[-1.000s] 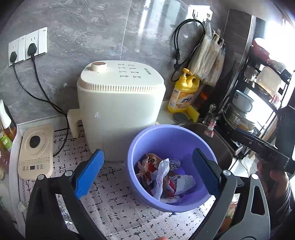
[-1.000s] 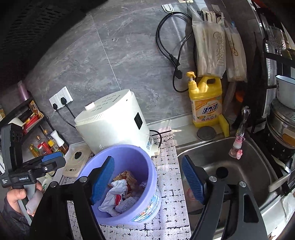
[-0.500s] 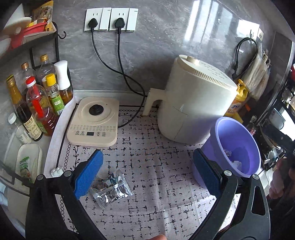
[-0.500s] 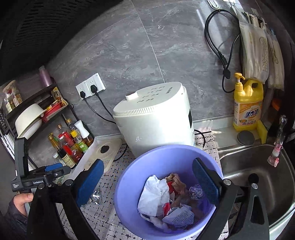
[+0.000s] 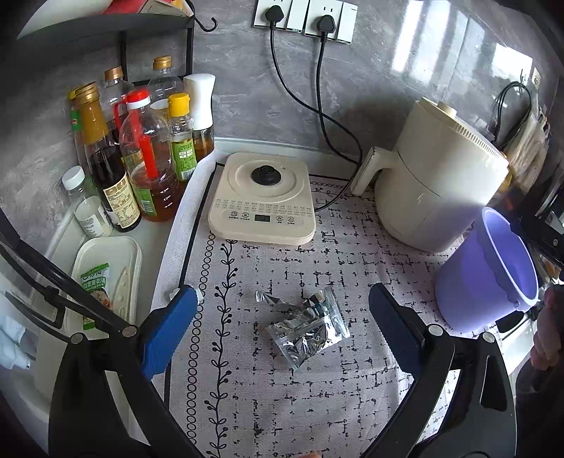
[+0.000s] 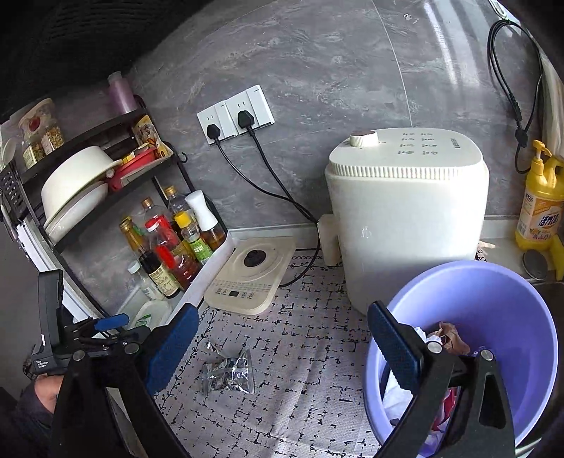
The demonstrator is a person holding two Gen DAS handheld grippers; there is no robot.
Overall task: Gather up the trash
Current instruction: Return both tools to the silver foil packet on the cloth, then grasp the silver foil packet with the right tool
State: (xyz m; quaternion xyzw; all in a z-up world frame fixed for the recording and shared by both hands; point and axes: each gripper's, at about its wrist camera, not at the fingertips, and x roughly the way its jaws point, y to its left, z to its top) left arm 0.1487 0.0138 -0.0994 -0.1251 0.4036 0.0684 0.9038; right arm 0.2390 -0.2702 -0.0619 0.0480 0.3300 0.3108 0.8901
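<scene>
Change since a second ago: both wrist views have swung leftward along the counter; the purple bucket (image 5: 483, 274), then centred under the left gripper (image 5: 282, 334), now sits at the right edge of its view, and a silver foil wrapper (image 5: 305, 326) has come in between its fingers.
Left gripper: jaws spread wide, blue pads either side of the wrapper and clear of it, holding nothing.
Right gripper (image 6: 278, 347): jaws have just been opening and now stand wide, nothing between the pads; its right finger hangs over the bucket's (image 6: 493, 306) near rim.
Wrapper: crumpled, lying flat on the patterned counter mat (image 5: 317, 405), well apart from the bucket; in the right wrist view it (image 6: 229, 373) lies just beyond the left pad.
Bucket: upright on the mat, just in front of the cream air fryer (image 6: 405, 215), with paper and wrapper scraps (image 6: 447, 338) inside.
Behind the wrapper: a cream kettle base (image 5: 262, 199), plugged into the wall sockets (image 5: 306, 16).
Left of the mat: a cluster of oil and sauce bottles (image 5: 141, 148).
Right edge: a yellow detergent bottle (image 6: 541, 204) beside the fryer.
</scene>
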